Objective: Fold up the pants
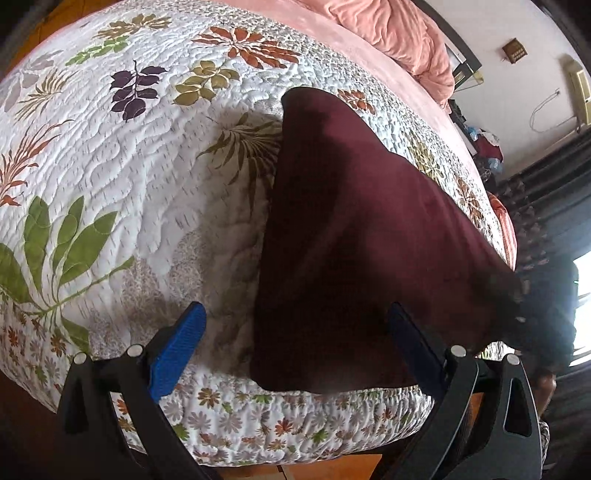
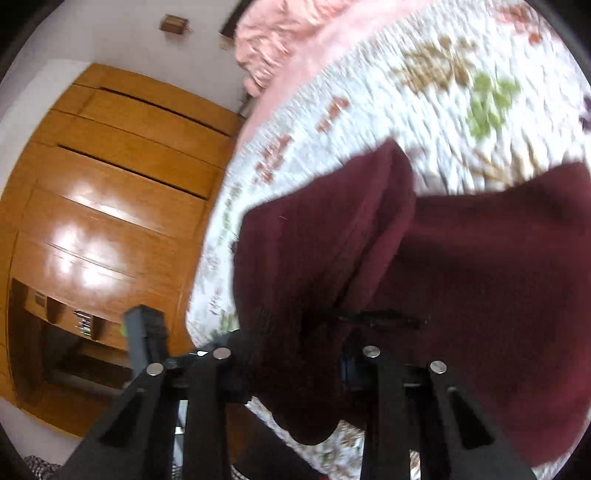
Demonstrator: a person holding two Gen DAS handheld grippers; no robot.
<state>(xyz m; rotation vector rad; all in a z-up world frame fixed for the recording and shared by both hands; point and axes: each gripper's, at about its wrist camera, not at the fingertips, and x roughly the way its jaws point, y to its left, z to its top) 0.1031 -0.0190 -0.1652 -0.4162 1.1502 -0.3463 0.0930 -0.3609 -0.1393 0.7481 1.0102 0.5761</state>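
The maroon pants (image 1: 351, 229) lie on the flowered quilt (image 1: 129, 184) near the bed's front edge. Their right side is drawn up off the quilt toward the right. My left gripper (image 1: 295, 321) is open above the bed's edge. Its blue pads (image 1: 177, 350) stand wide apart; the pants' lower edge hangs between them, close to the right pad, and is not pinched. In the right wrist view the pants (image 2: 480, 280) are bunched over my right gripper (image 2: 306, 339). It is shut on a fold of them, and the fabric hides its fingertips.
A pink blanket (image 1: 399, 33) is heaped at the head of the bed. A wooden wardrobe (image 2: 110, 177) stands beside the bed on the right gripper's side. Clutter (image 1: 487, 147) and a wall unit (image 1: 580, 92) sit past the bed's far side.
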